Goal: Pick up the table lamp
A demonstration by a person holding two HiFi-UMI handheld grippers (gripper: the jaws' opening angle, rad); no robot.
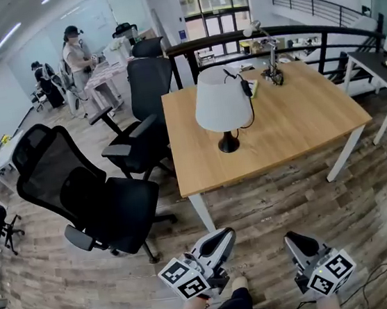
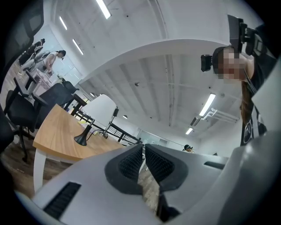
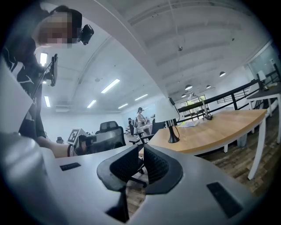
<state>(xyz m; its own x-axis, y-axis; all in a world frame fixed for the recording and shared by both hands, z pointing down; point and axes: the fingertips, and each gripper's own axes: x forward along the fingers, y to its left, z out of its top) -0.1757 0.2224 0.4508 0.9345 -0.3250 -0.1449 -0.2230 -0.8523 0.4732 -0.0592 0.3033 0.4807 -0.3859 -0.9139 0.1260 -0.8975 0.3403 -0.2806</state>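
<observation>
Near the middle of the head view stands the lamp (image 1: 222, 105), upright on the table (image 1: 302, 123), its white shade above a thin black stem and a round black base. It sits toward the table's left half, back from the near edge, and a black cord hangs beside the shade. At the far edge of the table, upper right of the lamp, is a small jointed desk light (image 1: 270, 64), with a dark railing (image 1: 290, 32) behind it. Left of the table are two black chairs, one (image 1: 148, 100) close to its left edge and a bigger one (image 1: 79, 192) at the frame's left. A person (image 1: 76, 56) stands at another desk in the upper left. Both grippers are at the bottom of the frame, over the wood floor and well apart from the table. The left gripper (image 1: 224, 234) has its jaws together with nothing between them; in its own view (image 2: 143, 147) the lamp (image 2: 102, 110) shows at the left, tilted. The right gripper (image 1: 298, 237) also has its jaws together and empty (image 3: 142, 148), with the lamp (image 3: 172, 134) right of centre.
</observation>
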